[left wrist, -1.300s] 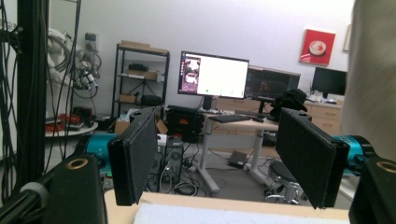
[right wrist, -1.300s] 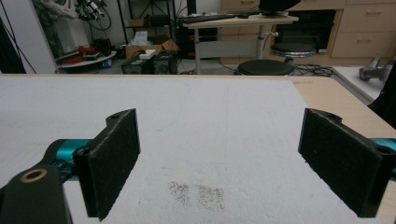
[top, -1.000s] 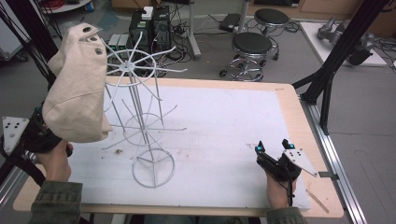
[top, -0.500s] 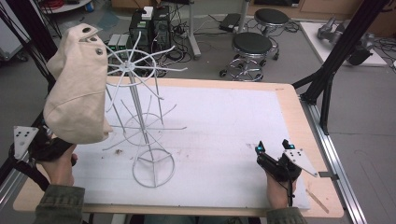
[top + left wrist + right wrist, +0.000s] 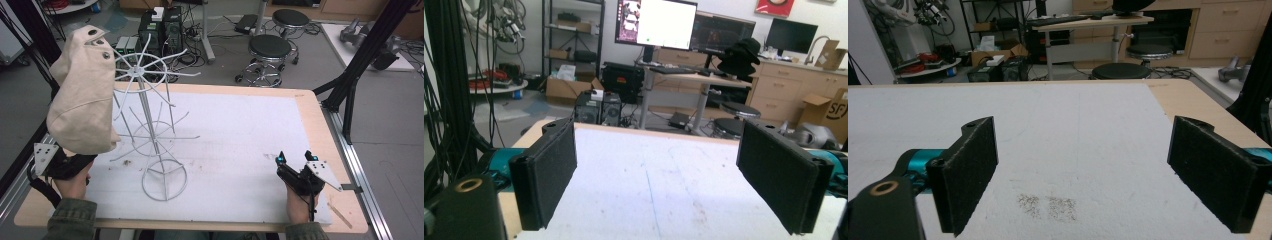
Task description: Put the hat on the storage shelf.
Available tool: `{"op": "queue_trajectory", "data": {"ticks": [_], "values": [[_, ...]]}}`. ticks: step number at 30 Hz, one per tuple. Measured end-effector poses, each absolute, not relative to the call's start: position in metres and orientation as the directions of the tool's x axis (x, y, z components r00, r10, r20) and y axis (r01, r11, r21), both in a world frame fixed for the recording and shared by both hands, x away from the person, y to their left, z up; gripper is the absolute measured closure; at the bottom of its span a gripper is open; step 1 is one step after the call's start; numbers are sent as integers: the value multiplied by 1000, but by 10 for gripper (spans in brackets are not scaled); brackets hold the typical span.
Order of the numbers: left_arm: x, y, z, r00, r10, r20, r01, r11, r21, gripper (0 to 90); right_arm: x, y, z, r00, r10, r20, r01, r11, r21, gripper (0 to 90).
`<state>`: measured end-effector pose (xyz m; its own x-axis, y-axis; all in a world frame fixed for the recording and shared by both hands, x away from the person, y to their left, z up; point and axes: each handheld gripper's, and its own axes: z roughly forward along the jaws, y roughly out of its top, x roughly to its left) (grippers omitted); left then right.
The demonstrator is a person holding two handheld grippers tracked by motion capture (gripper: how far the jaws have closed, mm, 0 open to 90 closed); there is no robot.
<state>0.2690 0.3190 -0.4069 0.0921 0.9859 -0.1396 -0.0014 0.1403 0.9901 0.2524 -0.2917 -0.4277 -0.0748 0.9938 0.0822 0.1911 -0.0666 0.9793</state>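
Note:
A cream cloth cap [image 5: 82, 95] hangs on the upper left arm of a white wire rack [image 5: 150, 125], which stands on the left half of the white mat [image 5: 240, 135]. My left gripper [image 5: 74, 161] sits low at the table's near left corner, just below the cap's lower edge, which hides its tips in the high view. In the left gripper view its jaws [image 5: 664, 185] stand wide open over bare mat. My right gripper [image 5: 294, 158] rests near the front right of the mat. It is open too, and the right gripper view [image 5: 1083, 175] shows nothing between the pads.
The rack's round base [image 5: 165, 181] stands near the front edge, and its thin arms reach out over the mat. A black frame strut [image 5: 360, 65] slants up at the table's right side. Two stools [image 5: 270, 47] and computer boxes [image 5: 160, 25] stand on the floor beyond.
My left gripper has drawn back from beside the cap, down and toward the near edge. The cap stays on the rack. The right gripper has not moved.

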Motion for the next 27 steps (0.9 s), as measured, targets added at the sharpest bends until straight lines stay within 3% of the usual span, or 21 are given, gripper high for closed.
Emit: {"op": "queue_trajectory", "data": {"ticks": [3, 12, 27], "values": [[269, 318, -417, 98, 989, -107, 15, 106, 994, 168, 252, -292, -428, -79, 994, 82, 191, -66, 979, 119], [256, 322, -444, 115, 984, -138, 65, 131, 989, 158, 251, -292, -428, -76, 993, 95, 196, -79, 977, 119], [245, 322, -447, 63, 990, -124, 40, 122, 992, 158, 251, -287, -429, -86, 993, 85, 209, -66, 976, 119]]}}
